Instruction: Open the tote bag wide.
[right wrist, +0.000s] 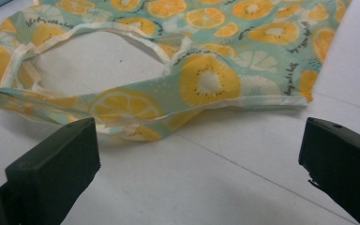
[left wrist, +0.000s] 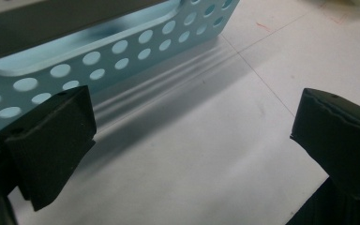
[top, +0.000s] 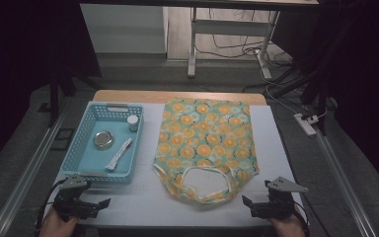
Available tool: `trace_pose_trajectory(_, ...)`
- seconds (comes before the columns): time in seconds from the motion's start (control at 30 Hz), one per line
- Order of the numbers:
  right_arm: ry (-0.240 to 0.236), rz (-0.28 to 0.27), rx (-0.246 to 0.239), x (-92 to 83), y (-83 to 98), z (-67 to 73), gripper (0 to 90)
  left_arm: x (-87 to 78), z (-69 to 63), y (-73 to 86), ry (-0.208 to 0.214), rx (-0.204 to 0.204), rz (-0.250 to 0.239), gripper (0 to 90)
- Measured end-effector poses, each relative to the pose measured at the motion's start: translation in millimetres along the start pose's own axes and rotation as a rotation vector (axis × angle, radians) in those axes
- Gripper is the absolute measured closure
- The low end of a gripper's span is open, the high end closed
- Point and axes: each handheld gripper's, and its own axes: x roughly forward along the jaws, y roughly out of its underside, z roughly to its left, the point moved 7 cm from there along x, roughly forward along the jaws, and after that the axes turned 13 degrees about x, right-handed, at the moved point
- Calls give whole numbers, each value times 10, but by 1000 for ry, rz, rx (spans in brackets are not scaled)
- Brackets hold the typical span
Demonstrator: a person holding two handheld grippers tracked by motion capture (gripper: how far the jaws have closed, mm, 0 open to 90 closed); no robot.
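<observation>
At the table's [top: 143, 207] near left corner the left gripper [top: 94, 204] hovers released, its black jaws spread wide and holding nothing. Just beyond it stands a light blue plastic basket [top: 86, 128] with perforated walls; in the left gripper view that wall [left wrist: 122, 49] rises close ahead of the jaws. Inside the basket lie a round metal tin [top: 103, 139], a slim white tube [top: 119, 154] set diagonally, and a small white-capped jar [top: 132, 122] at the far right corner. To the right of the basket, apart from it, a thin fabric bag [top: 205, 140] printed with orange citrus slices on pale green lies flat on the white tabletop, slightly wrinkled. Its long axis runs away from the person, with the looped handles [top: 205, 192] at the near edge. Nothing lies between the bag and the right gripper [top: 248, 205], which sits near the bag's near right corner, jaws likewise wide apart and empty; the right gripper view shows the handle loop [right wrist: 98, 56] just ahead.
</observation>
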Motion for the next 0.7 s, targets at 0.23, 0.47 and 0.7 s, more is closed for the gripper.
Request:
trace_pose_trajectory(0.23,-18,0,-39,30,-38,86,0,0,3,0,1,-2,-1,3)
trace_pose_trajectory(0.47,-43,14,-85,85,-68,192,0,2,4,0,2,-3,-2,4)
trace_pose_trajectory(0.7,-92,41,-102,130,-98,318,0,2,3,0,2,1,2,4)
